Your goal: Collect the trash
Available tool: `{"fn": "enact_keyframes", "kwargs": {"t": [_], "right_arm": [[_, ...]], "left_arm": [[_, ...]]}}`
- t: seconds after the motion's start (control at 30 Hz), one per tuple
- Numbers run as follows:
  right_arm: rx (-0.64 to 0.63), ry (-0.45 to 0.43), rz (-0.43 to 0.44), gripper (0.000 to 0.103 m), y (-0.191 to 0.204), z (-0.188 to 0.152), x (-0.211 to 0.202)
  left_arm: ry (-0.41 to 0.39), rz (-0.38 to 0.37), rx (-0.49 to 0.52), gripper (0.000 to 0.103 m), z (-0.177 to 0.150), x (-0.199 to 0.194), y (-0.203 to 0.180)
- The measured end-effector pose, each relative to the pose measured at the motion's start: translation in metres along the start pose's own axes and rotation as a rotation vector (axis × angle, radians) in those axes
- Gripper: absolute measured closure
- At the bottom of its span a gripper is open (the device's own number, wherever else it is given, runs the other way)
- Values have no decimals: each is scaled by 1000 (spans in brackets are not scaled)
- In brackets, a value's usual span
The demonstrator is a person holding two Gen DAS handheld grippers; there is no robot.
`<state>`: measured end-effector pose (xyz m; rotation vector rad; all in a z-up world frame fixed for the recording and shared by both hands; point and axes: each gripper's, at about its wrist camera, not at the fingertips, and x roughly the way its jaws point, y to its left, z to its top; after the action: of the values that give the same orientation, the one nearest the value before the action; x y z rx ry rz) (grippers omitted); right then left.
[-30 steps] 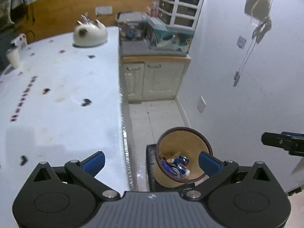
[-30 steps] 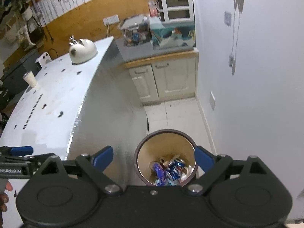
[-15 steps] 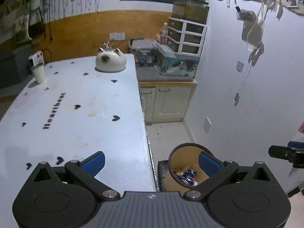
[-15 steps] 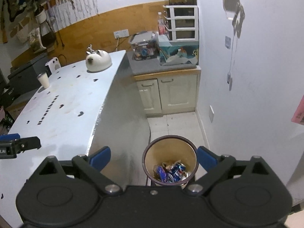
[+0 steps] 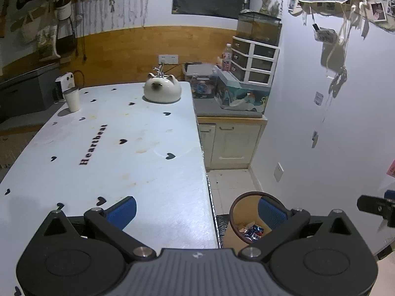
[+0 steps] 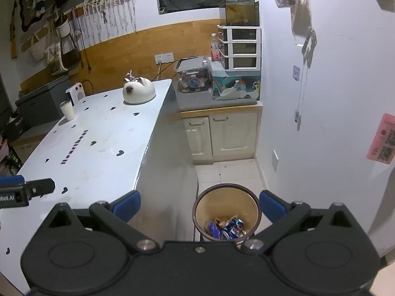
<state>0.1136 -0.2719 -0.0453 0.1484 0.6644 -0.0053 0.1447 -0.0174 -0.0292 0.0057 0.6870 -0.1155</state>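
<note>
A small dim room with white walls and a wooden band along the far wall holds a white counter [image 5: 103,148] printed with black hearts and the word "Heartbeat". At the counter's far end sit a white cat-shaped kettle [image 5: 162,90] and, toward the left edge, a white cup [image 5: 72,99]. Beyond the counter stands a cream cabinet [image 6: 222,133] with fish tanks and a set of white drawers on top.

On the tiled floor, just beside the counter's right edge, stands a round trash bin [image 6: 226,215] with a dark rim. The trash [image 6: 227,227] lies at its bottom: crushed blue cans and crumpled wrappers.

The left tongs [image 5: 196,209] are released, blue pads spread wide with nothing between them; 1 pad sits over the counter, the other over the bin's rim.

The right tongs [image 6: 200,204] are opening, spread wide and grasping nothing, the bin showing below between the 2 pads.

Each tongs' dark tip shows at the edge of the other's view.
</note>
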Motion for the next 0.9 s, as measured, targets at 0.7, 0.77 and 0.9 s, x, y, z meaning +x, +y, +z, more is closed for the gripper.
{"fn": "enact_keyframes", "kwargs": {"t": [0.7, 0.77, 0.9], "right_arm": [[2, 9, -24, 0, 8, -30, -29], [1, 9, -28, 0, 10, -32, -31], [-3, 2, -37, 0, 12, -37, -37]], "left_arm": [[40, -15, -1, 0, -27, -23, -5], [43, -19, 1, 0, -30, -25, -5], [43, -22, 9, 0, -36, -30, -5]]}}
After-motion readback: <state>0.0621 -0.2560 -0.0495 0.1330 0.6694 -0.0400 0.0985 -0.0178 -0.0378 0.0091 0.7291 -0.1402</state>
